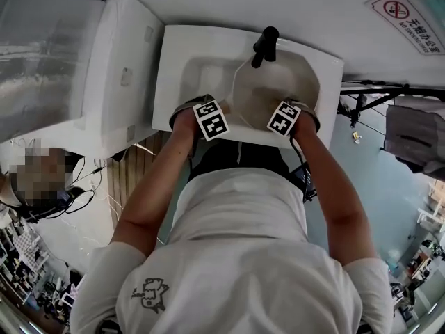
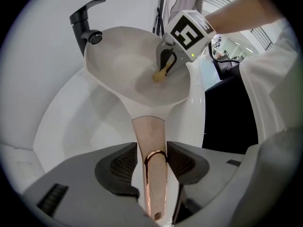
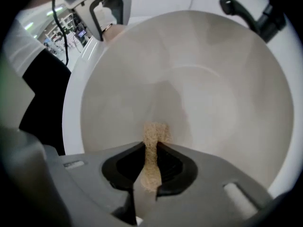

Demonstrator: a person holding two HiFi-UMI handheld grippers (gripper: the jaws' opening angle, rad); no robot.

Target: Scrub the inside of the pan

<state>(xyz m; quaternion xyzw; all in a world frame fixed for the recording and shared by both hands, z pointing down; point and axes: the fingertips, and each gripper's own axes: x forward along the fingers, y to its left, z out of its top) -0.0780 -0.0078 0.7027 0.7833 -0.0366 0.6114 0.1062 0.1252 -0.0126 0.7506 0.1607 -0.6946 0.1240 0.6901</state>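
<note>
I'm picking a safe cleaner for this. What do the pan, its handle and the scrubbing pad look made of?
The pan: pale beige, matte, smooth interior, likely a ceramic-type nonstick coating on metal. Its handle: speckled tan with a coppery hanging loop; wood-look, perhaps plastic. The scrubbing pad: tan, coarse and grainy, a fibrous or loofah-like sponge.
</note>
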